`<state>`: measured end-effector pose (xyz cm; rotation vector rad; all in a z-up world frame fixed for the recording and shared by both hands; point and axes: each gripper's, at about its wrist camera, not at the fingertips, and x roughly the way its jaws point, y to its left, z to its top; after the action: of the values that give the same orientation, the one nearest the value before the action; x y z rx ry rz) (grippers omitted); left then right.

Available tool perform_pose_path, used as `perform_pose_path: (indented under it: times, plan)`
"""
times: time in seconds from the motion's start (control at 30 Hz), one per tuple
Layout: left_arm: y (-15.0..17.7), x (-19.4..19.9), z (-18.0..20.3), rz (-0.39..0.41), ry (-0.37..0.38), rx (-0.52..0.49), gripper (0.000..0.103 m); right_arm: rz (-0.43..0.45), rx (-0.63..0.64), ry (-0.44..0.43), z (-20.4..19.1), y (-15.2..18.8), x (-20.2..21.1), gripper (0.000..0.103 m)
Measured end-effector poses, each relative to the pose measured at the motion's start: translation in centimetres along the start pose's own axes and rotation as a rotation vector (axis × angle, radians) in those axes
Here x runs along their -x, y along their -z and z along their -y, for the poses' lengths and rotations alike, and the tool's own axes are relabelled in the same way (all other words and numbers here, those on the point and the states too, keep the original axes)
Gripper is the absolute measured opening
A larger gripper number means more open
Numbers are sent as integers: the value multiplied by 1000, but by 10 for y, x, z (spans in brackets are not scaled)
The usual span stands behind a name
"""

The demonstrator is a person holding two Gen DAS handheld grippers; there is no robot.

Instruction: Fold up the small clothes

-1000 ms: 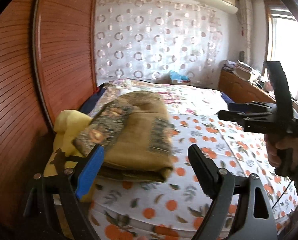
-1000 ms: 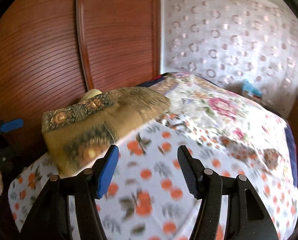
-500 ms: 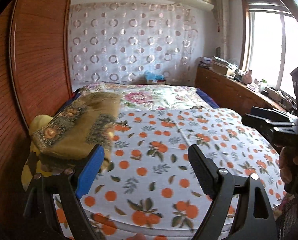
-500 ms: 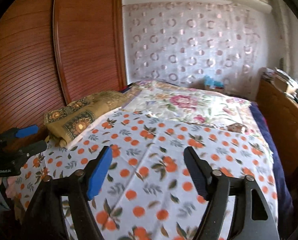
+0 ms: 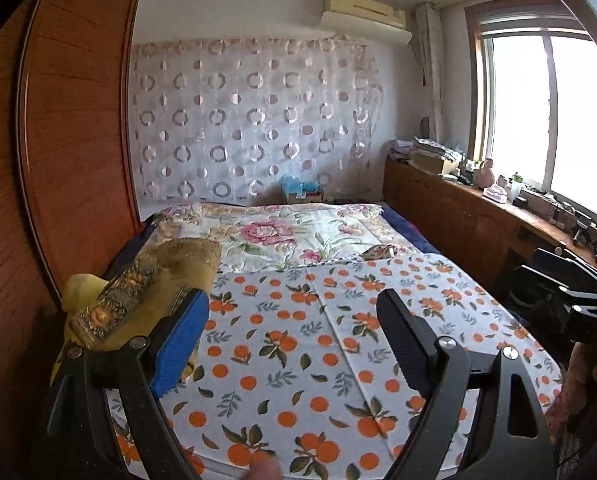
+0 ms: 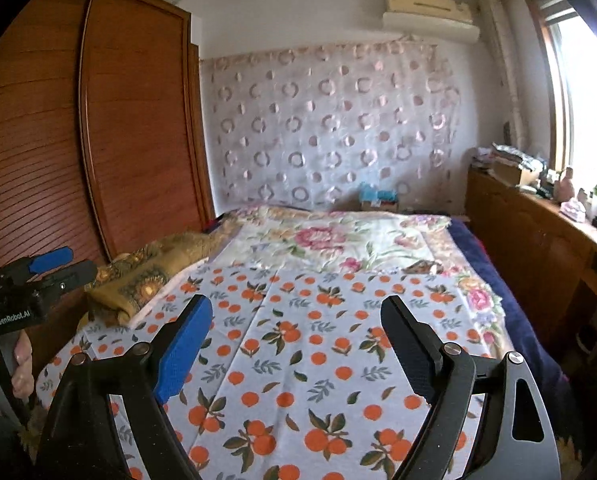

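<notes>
Hovering both tongs over the bed (image 5: 338, 340), nothing gripped.

Orange-print sheet (image 6: 318, 360) covers the near bed. Folded mustard garment (image 6: 150, 276) lies on the left edge by the wardrobe (image 6: 118, 120), atop a yellow piece (image 5: 80, 286). Left gripper (image 5: 294, 336) is wide open and empty; right gripper (image 6: 296, 340) has just been opening, nothing between its jaws. Cloth looks soft, light, limp: probably best pinched at a corner or folded edge.

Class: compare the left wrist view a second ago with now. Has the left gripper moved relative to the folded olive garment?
Yes. The left gripper has backed away and swung right: the folded olive garment, lying by the wooden wardrobe, now looks smaller and sits further left. Its fingers stand open, empty.
</notes>
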<state>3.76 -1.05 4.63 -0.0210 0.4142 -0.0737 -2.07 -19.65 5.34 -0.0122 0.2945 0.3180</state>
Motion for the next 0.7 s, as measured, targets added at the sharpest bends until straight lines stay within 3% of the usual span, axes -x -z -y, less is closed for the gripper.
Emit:
perform_pose_path:
  times: [0.27, 0.7]
  plan:
    - [0, 2, 12, 2, 4, -26, 86, 9, -6, 31, -7, 16, -3, 87]
    - [2, 1, 12, -1, -1, -21, 86, -4, -10, 28, 4, 12, 1, 87]
